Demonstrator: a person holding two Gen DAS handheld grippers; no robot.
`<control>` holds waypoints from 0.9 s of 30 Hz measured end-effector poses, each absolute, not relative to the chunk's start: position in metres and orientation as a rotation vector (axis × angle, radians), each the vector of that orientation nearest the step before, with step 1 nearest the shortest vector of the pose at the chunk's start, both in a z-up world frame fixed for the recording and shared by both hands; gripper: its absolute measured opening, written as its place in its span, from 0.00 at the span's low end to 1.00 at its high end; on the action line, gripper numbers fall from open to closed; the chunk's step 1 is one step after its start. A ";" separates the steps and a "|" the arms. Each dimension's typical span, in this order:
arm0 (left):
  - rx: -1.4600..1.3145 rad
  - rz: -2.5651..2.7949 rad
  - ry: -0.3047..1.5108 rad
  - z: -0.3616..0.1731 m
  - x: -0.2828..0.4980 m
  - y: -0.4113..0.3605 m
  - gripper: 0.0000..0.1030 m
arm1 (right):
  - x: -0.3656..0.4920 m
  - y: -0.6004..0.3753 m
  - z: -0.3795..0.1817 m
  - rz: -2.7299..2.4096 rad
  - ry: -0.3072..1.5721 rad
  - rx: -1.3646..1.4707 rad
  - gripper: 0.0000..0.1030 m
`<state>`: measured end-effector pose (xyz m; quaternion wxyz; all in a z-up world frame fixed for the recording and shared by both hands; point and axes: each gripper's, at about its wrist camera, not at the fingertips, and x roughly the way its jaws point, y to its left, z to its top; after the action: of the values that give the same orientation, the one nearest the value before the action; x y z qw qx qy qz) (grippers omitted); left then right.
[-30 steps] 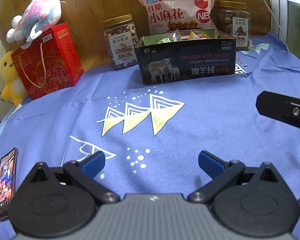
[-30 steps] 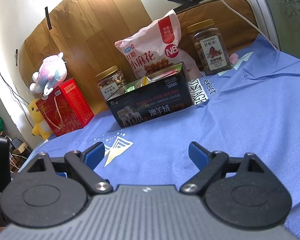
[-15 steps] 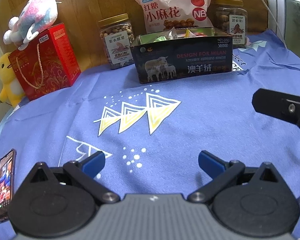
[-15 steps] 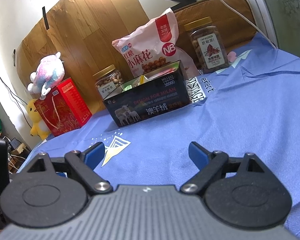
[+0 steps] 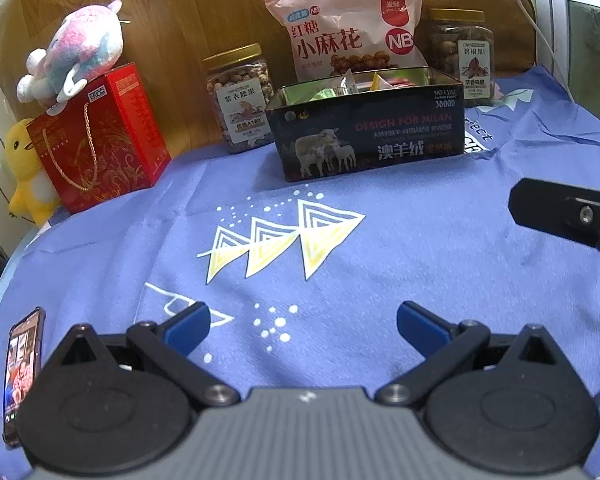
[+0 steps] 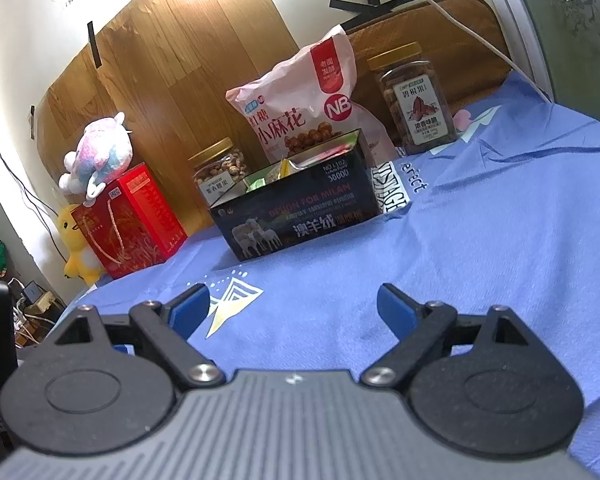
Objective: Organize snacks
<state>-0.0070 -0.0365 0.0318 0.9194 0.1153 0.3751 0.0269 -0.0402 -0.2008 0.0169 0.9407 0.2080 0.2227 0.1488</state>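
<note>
Blue cloth (image 5: pixel 420 240), soft and faintly creased, covers the table in the left wrist view, printed with three yellow-and-white triangles. The left claw (image 5: pixel 302 322) hangs over it with its blue-padded fingers spread wide and nothing between them. At the far edge stands a dark rectangular tin (image 5: pixel 366 132) with sheep pictured on its side; its top is open and crinkly snack packets (image 5: pixel 348 84) poke out of it. Behind the tin leans a puffy pink snack bag (image 5: pixel 348 36). A clear round jar of nuts (image 5: pixel 240 100) with a gold lid stands left of the tin, and a second such jar (image 5: pixel 464 56) stands to its right. Further left is a glossy red gift box (image 5: pixel 104 136) with a cord handle, a fuzzy pink plush toy (image 5: pixel 80 48) on top and a yellow plush duck (image 5: pixel 28 168) beside it. A phone (image 5: pixel 22 372) lies flat at the near left. A black part of the other tool (image 5: pixel 564 212) enters from the right.

From the right wrist view, the right claw (image 6: pixel 292 310) is likewise spread and empty above the cloth (image 6: pixel 480 240). The tin (image 6: pixel 300 216) sits ahead, well apart from it, with the pink bag (image 6: pixel 300 108) upright behind. A wood-grain board (image 6: pixel 172 92) backs the scene.
</note>
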 end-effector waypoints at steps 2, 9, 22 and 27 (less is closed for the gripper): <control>0.234 0.056 0.770 0.032 -0.007 -0.036 1.00 | -0.041 -0.200 0.017 0.305 0.453 0.421 0.90; 0.231 0.059 0.768 0.031 -0.008 -0.034 1.00 | -0.041 -0.199 0.017 0.310 0.453 0.415 0.90; 0.248 0.046 0.775 0.029 -0.008 -0.038 1.00 | -0.040 -0.201 0.014 0.303 0.456 0.428 0.88; 0.261 0.044 0.772 0.029 -0.008 -0.041 1.00 | -0.041 -0.203 0.012 0.298 0.455 0.434 0.88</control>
<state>-0.0084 -0.0405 0.0288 0.9180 0.1268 0.3752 0.0214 -0.0406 -0.2031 0.0124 0.9401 0.2126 0.2228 0.1459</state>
